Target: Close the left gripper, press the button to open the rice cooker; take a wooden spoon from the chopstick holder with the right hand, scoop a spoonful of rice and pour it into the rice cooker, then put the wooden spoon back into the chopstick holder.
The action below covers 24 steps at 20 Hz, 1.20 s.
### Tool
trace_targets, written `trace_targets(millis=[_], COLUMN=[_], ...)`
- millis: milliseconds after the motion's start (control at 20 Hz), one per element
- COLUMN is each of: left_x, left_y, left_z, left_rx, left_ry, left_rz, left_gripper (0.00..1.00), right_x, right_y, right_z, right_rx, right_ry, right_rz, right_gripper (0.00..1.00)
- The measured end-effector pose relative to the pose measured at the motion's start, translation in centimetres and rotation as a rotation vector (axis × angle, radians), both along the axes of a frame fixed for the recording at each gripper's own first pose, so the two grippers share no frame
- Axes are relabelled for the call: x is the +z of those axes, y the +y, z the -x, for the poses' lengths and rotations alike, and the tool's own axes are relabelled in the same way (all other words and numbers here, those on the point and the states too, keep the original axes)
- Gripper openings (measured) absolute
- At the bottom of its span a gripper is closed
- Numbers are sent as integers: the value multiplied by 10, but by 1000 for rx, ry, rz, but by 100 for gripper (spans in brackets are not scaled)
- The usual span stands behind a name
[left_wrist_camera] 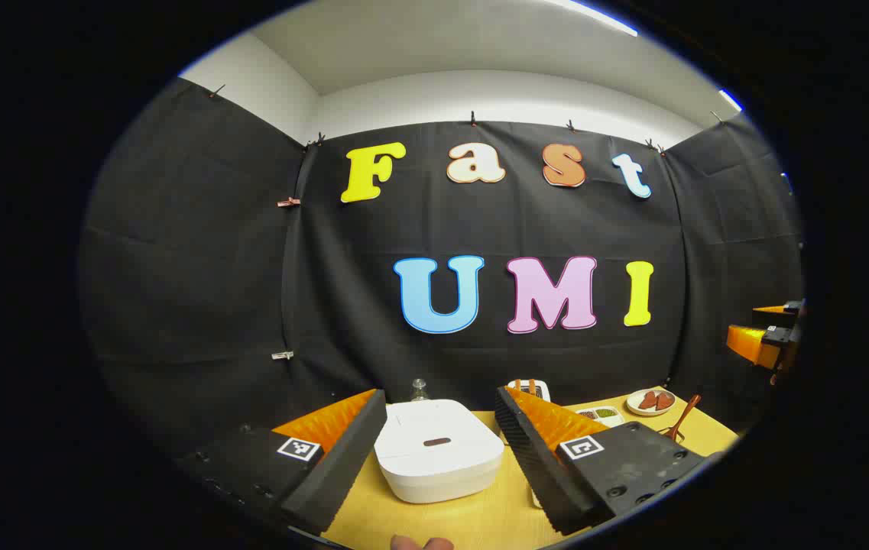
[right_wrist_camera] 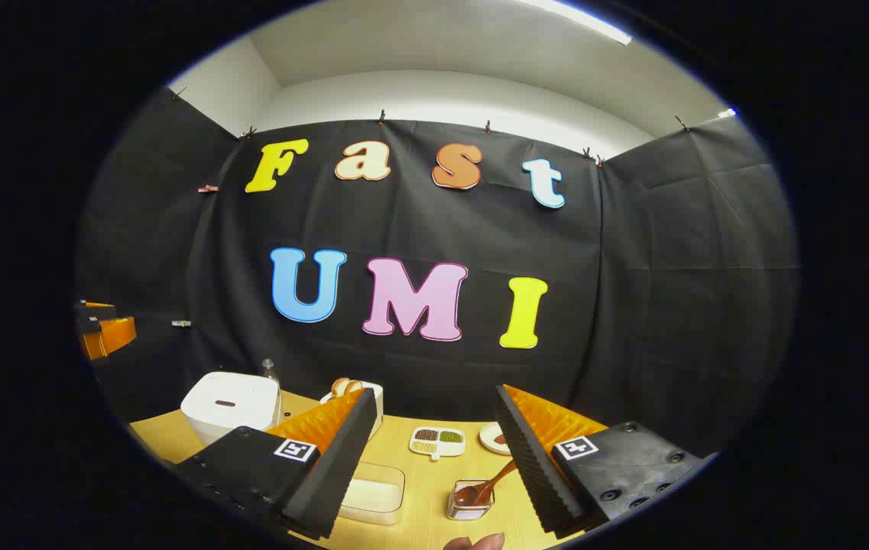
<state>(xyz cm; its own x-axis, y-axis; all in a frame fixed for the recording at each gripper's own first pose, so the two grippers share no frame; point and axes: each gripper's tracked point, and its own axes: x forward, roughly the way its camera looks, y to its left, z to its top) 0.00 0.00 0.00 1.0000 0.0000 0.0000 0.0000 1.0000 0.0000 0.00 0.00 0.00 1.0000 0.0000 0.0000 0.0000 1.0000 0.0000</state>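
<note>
Because the rice cooker lid is down, the released left gripper faces it, while the released right gripper waits near the wooden spoon.

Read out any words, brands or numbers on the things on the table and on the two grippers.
No readable text on any of them.
Rice cooker: plain white lid, no wording visible.
Square tags on the left gripper and the right gripper: black-and-white coded patterns, not words.
Divided dish and spoon jar: too small to tell.
</note>
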Motion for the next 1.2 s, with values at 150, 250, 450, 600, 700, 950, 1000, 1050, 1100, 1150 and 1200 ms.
trace_targets(millis=[150, 250, 450, 600, 700, 950, 1000, 1050, 1100, 1150, 1200], left_x=[-2, -5, -5, -6, -5, -8, -8, -7, -7, -7, -7], left_y=[1, 1, 1, 0, 0, 0, 1, 2, 1, -1, -3], left_z=[0, 0, 1, 1, 2, 0, 0, -1, -1, -2, -3], left_rx=[1, 2, 4, 1, 1, 2, 2, 1, -4, -14, -24], left_ry=[5, 10, 12, 10, 10, 17, 15, 12, 10, 8, 9], left_rz=[12, 13, 11, 8, 8, 15, 13, 10, 9, 8, 7], left_gripper=[93, 98, 98, 98, 98, 98, 98, 98, 98, 98, 98], right_x=[-2, -3, -4, -3, -3, -3, -4, -4, -4, -5, -4], right_y=[3, 3, 5, 4, 4, 5, 5, 5, 5, 5, 6], right_z=[2, 2, 3, 3, 3, 3, 3, 3, 3, 3, 4], right_rx=[3, 0, 0, -3, -3, -7, -8, -9, -10, -11, -12], right_ry=[2, 2, 5, 2, 1, 1, 1, 1, 0, 0, 0], right_rz=[6, 9, 11, 13, 16, 25, 26, 28, 31, 34, 37], right_gripper=[97, 97, 97, 97, 97, 97, 97, 97, 97, 97, 97])
